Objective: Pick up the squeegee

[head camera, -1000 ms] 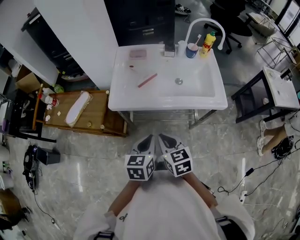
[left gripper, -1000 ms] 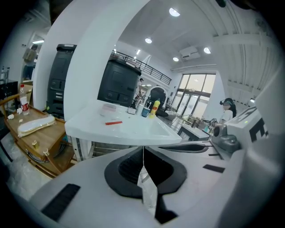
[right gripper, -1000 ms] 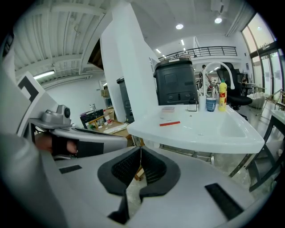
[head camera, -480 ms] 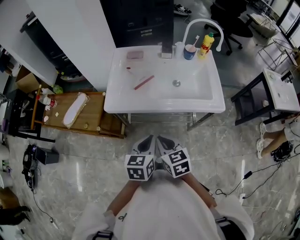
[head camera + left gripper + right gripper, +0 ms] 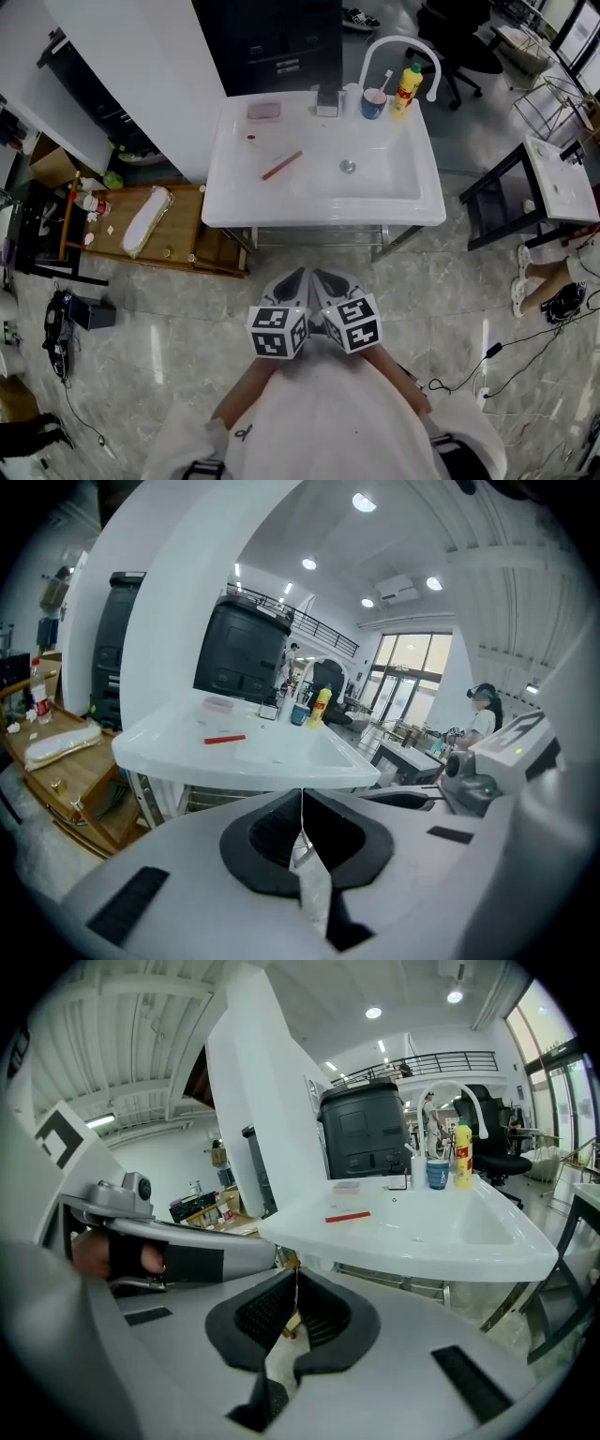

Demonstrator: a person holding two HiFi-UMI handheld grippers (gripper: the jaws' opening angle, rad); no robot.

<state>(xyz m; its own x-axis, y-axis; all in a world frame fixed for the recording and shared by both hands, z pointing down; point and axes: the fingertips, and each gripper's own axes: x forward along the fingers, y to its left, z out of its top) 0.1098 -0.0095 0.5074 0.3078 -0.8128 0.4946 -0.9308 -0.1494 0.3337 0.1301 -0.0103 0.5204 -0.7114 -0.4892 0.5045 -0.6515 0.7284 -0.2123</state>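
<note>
The squeegee (image 5: 281,165) is a thin red bar lying flat on the left part of the white sink (image 5: 412,204). It also shows in the left gripper view (image 5: 225,739) and the right gripper view (image 5: 348,1215). My left gripper (image 5: 292,279) and right gripper (image 5: 325,279) hang side by side over the floor, well short of the sink's front edge. Both point toward the sink. The left gripper (image 5: 301,794) has its pads pressed together with nothing between them. The right gripper (image 5: 296,1274) is likewise shut and empty.
A curved white faucet (image 5: 403,47), a blue cup (image 5: 373,103), a yellow bottle (image 5: 405,91) and a pink soap dish (image 5: 263,112) line the sink's back. A low wooden table (image 5: 183,239) stands left of the sink, a black side table (image 5: 506,202) right. Cables (image 5: 487,361) trail on the floor.
The sink has slid slightly left and up in the head view as I edge along. Both grippers keep their place before me and stay shut.
</note>
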